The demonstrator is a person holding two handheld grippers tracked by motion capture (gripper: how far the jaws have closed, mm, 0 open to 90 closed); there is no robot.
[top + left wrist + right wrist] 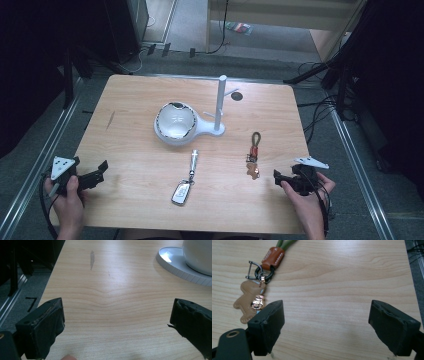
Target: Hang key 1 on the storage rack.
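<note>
On the table's near right lies the brown leather keychain with green cord loop (254,153), long axis running near to far. It sits just left of the right gripper (278,176), jaws spread and empty; left gripper (101,168), also spread, lies well apart.
</note>
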